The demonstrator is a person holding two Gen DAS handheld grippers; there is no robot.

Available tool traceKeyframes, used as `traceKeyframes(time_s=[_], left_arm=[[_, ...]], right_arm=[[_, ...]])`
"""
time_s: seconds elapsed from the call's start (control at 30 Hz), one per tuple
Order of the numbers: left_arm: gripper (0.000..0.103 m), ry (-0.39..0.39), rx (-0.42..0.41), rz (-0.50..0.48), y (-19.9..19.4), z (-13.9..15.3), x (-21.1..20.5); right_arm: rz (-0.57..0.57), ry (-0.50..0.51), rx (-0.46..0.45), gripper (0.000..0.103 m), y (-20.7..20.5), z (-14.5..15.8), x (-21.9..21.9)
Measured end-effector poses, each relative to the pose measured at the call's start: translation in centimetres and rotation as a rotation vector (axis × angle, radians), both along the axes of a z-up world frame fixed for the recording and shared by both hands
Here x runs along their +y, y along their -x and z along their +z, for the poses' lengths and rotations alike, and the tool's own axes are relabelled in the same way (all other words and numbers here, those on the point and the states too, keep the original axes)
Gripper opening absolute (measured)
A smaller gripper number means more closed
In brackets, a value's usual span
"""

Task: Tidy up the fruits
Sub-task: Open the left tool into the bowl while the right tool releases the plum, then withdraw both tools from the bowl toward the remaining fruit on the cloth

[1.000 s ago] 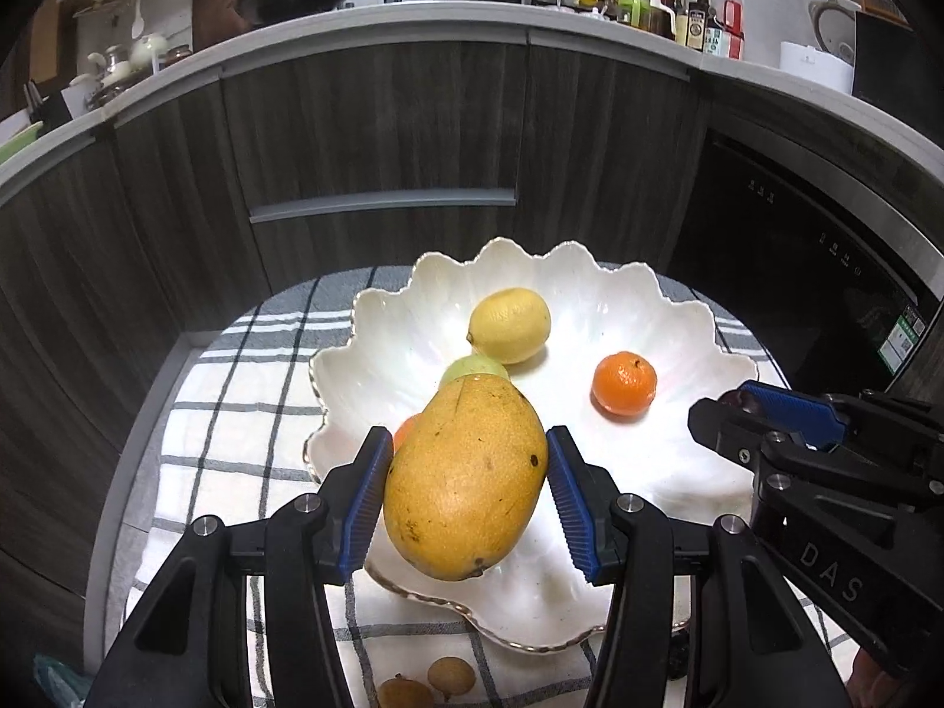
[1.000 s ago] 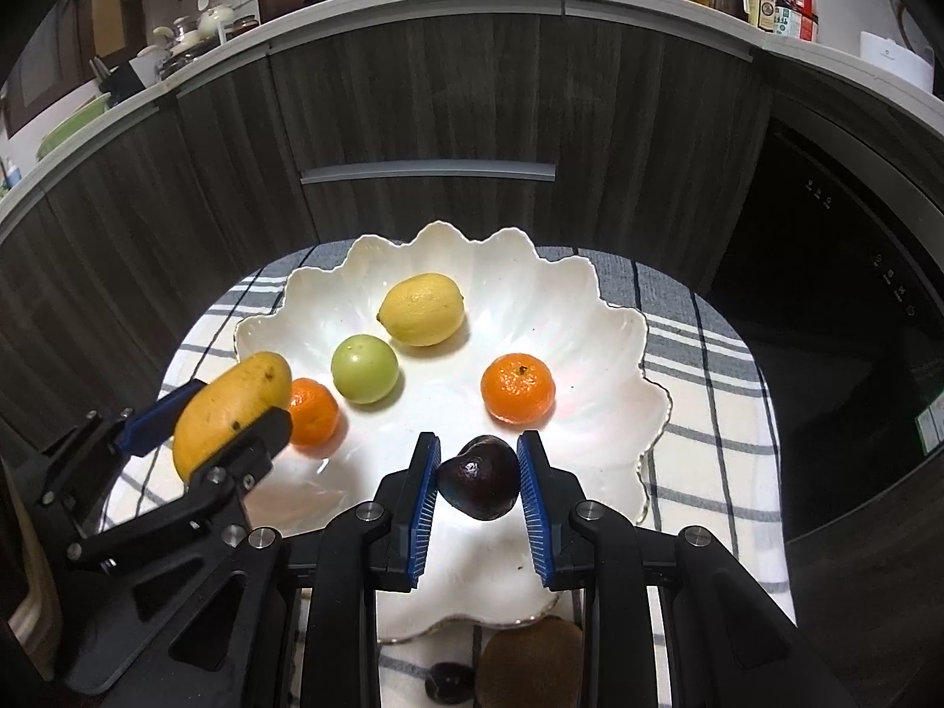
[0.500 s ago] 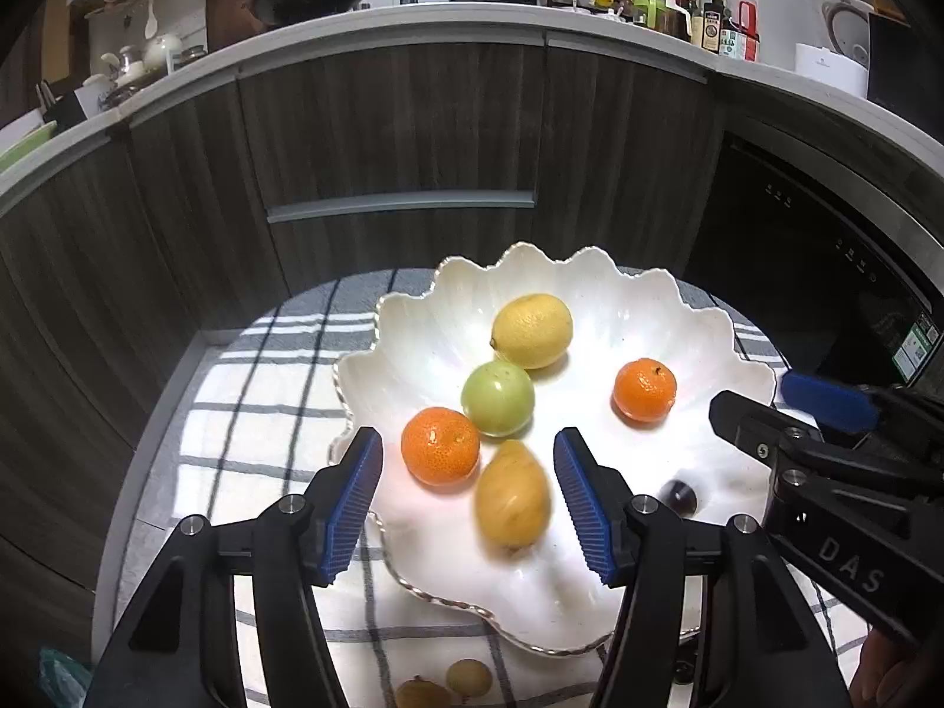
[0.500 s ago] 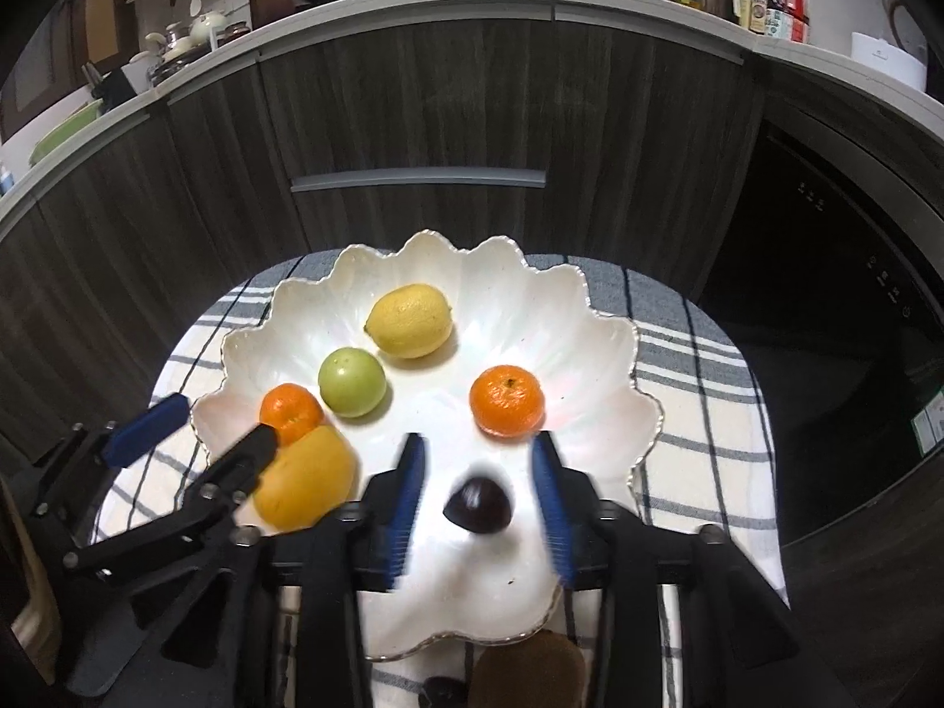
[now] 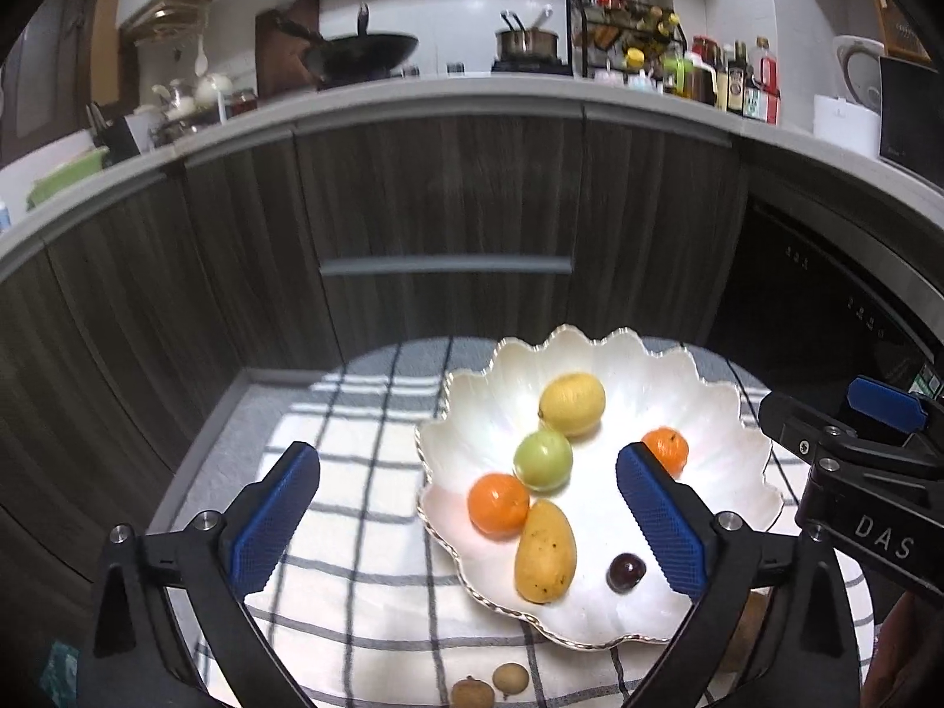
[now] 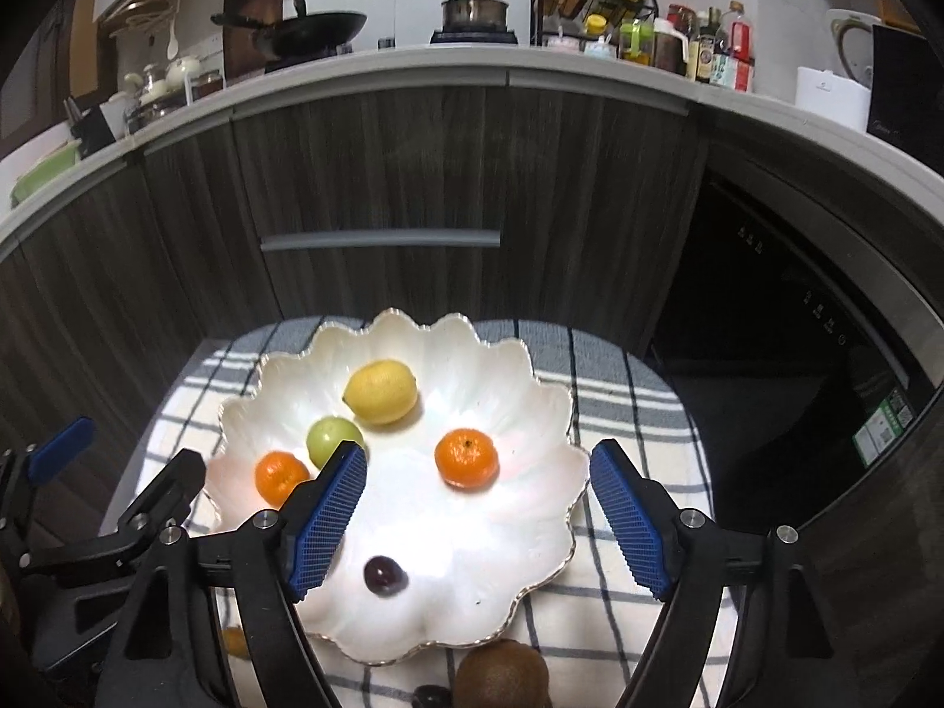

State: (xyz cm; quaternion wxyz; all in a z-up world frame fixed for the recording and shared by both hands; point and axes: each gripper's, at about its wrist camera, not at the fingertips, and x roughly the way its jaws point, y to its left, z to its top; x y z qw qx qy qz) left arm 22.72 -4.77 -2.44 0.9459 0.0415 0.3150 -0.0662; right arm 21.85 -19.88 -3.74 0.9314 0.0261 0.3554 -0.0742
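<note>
now both drops look done: the left gripper stands spread as wide as it goes, its jaws just having opened, with nothing pressed between the pads, and the mango lies free in the scalloped white plate, at the plate's near left edge beside one mandarin. the right gripper has likewise just been opening and holds nothing; the dark plum rests on the plate's near part below it. further in on the plate sit a green fruit, a lemon toward the far rim, and a second mandarin on the plate's right half. the step in hand seems to be pulling clear after release. next, i judge, comes a reach for the fruit left on the checked cloth just before the plate's near rim: two small brown fruits, a kiwi and another dark fruit beside it. these lie low under the grippers, close to the raised wavy rim, so each approach needs to come down short of the plate without knocking its edge. the cabinet front beyond the plate is well apart.
</note>
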Motion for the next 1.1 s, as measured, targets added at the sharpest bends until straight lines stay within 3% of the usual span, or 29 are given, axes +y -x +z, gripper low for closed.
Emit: traceKeyframes(time_s=[0.27,0.53,1.1], left_arm=[[0.103,-0.006,-0.050,0.015,1.7,2.6,0.5],[0.103,-0.035,-0.085,0.043,3.5,3.0,0.8],[0.102,-0.094,-0.069,0.052,7.5,-1.7,1.4]], right_arm=[[0.002,-0.003,-0.048,0.083,1.6,2.4,0.4],[-0.016,-0.003,-0.071,0.083,3.3,3.2,0.5],[-0.052,-0.014,0.017,0.083,7.3,-2.0,0.7]])
